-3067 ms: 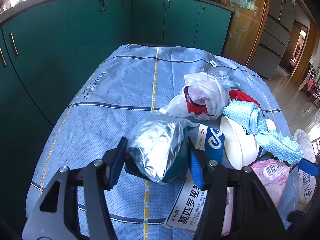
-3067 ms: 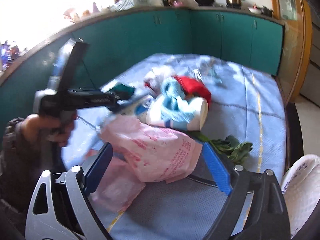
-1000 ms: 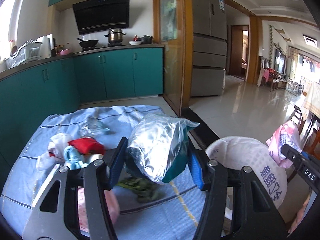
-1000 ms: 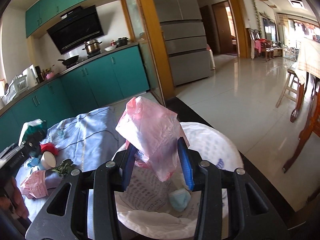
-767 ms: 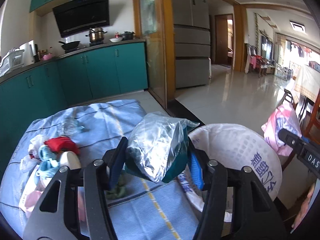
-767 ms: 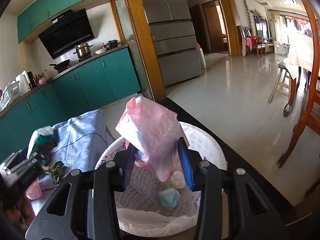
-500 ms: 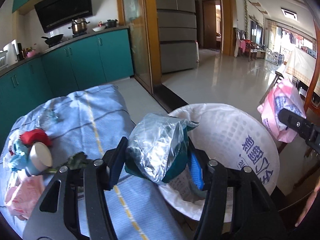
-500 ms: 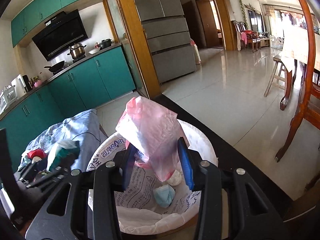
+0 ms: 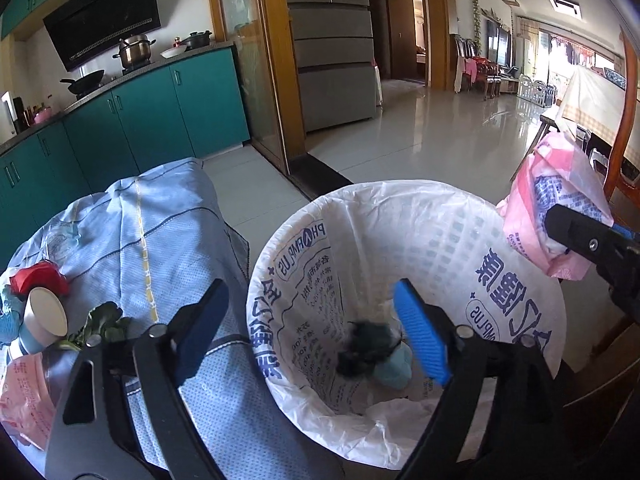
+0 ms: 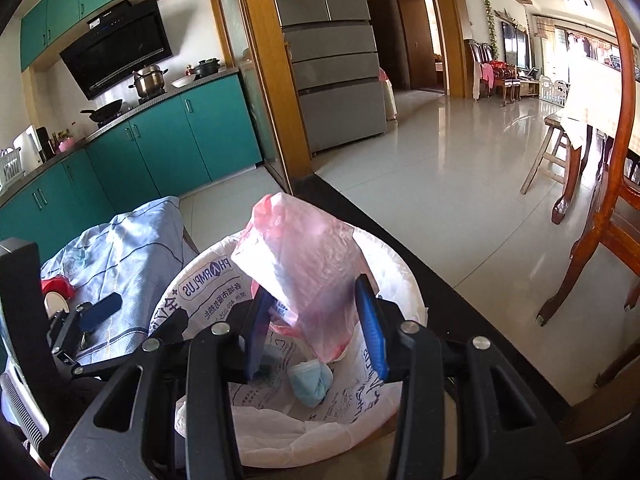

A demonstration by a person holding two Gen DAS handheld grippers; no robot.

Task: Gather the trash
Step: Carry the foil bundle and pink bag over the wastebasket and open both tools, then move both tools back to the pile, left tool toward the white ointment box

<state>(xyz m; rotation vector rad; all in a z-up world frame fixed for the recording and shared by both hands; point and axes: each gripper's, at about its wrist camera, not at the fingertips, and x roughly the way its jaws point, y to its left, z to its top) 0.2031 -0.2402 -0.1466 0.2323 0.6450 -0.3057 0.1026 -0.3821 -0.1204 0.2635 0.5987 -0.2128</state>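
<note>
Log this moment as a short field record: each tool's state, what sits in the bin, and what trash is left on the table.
left tool: jaws opening, nothing between them, over the bin
right tool: shut on pink plastic bag, above the bin
bin: white printed liner; inside, a dark crumpled packet and a light blue wad
table: blue cloth; paper cup, red wrapper, green leaves, pink bag remain

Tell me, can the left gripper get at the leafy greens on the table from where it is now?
Probably yes. The left gripper is opening with nothing between its fingers, and the leafy greens lie uncovered on the blue tablecloth just to its left.
</note>
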